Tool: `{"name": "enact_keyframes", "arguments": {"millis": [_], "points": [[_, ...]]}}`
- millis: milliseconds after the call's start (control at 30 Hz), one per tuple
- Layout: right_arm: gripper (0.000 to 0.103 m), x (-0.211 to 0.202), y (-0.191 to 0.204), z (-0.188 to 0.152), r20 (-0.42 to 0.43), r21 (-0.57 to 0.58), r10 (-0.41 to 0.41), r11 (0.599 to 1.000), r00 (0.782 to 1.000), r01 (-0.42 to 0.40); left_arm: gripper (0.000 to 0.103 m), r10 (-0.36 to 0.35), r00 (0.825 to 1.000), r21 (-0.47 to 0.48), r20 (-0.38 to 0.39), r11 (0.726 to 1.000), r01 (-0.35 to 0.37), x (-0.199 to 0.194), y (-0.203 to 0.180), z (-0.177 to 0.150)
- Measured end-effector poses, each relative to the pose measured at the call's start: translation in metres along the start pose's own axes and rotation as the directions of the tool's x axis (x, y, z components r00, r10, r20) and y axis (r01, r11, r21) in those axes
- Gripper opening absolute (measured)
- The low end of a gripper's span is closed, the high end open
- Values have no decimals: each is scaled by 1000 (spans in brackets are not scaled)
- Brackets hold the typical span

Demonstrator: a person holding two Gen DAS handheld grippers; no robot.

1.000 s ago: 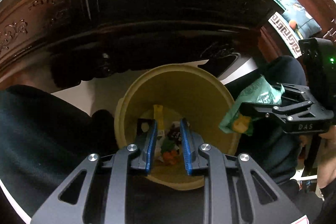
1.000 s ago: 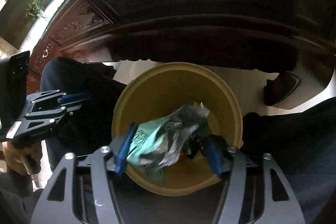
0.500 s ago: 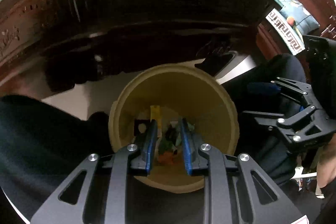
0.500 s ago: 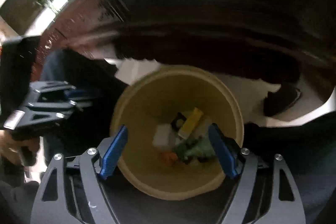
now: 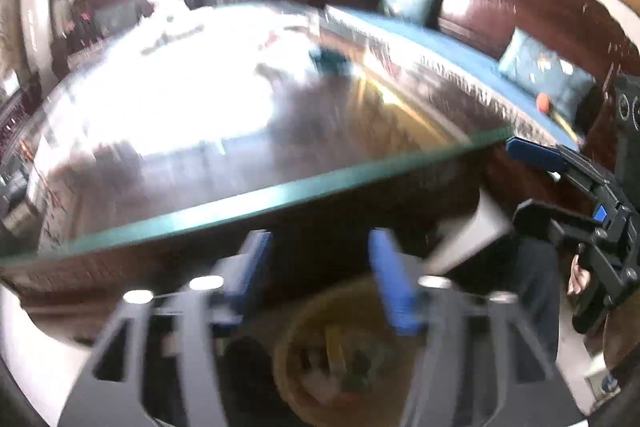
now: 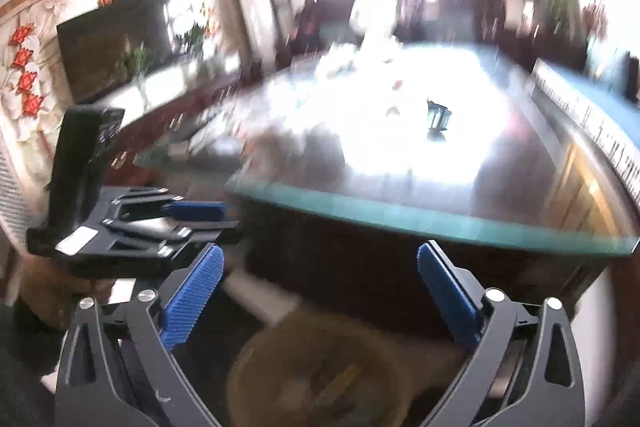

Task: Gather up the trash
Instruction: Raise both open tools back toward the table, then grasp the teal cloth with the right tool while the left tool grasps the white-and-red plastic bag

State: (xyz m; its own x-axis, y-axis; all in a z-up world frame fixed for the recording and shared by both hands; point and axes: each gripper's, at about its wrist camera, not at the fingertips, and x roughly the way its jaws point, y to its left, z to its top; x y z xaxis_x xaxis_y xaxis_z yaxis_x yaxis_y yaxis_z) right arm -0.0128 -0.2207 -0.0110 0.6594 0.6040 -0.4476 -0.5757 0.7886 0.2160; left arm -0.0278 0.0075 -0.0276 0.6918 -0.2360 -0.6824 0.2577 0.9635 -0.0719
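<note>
Jaws of the left gripper (image 5: 320, 279) and right gripper (image 6: 320, 299) stand spread, holding nothing. Below them sits the yellow bin (image 6: 320, 375) containing trash (image 5: 344, 371), near the glass-topped desk (image 6: 400, 215).

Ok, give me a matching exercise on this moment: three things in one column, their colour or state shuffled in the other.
Things:
1. right gripper
2. trash bin
3. table's glass edge

Descriptions:
A. yellow, with trash inside
B. teal-green strip
C. open and empty

Pairs: 1-C, 2-A, 3-B
</note>
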Motion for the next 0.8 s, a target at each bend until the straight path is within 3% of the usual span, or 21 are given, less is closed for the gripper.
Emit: {"name": "enact_keyframes", "arguments": {"millis": [33,67,200,300,400,533,700,800], "points": [[94,-2,-3,11,45,-9,-19,1000,999,20,94,9,999,-6,44,1000,-9,-7,3,12],[94,-3,-6,17,77,-11,-26,1000,997,27,99,19,997,-12,81,1000,-18,-13,5,20],[94,9,-26,45,140,-5,-14,1000,990,15,99,54,977,-48,207,998,-45,-26,16,59],[94,33,-39,62,88,-10,-3,1000,996,4,99,85,964,-82,252,994,-66,-18,28,89],[95,60,-44,77,42,-65,-44,997,998,46,99,118,964,-98,238,991,-97,1,40,108],[94,90,-46,88,-11,-152,-109,983,994,106,99,151,975,-126,164,983,-131,45,60,133],[94,123,-70,97,-79,-94,-90,992,993,82,99,100,987,-184,128,980,-76,79,81,145],[94,139,-86,103,-121,-47,-92,995,988,87,99,104,989,-208,103,975,-81,101,93,153]]}}
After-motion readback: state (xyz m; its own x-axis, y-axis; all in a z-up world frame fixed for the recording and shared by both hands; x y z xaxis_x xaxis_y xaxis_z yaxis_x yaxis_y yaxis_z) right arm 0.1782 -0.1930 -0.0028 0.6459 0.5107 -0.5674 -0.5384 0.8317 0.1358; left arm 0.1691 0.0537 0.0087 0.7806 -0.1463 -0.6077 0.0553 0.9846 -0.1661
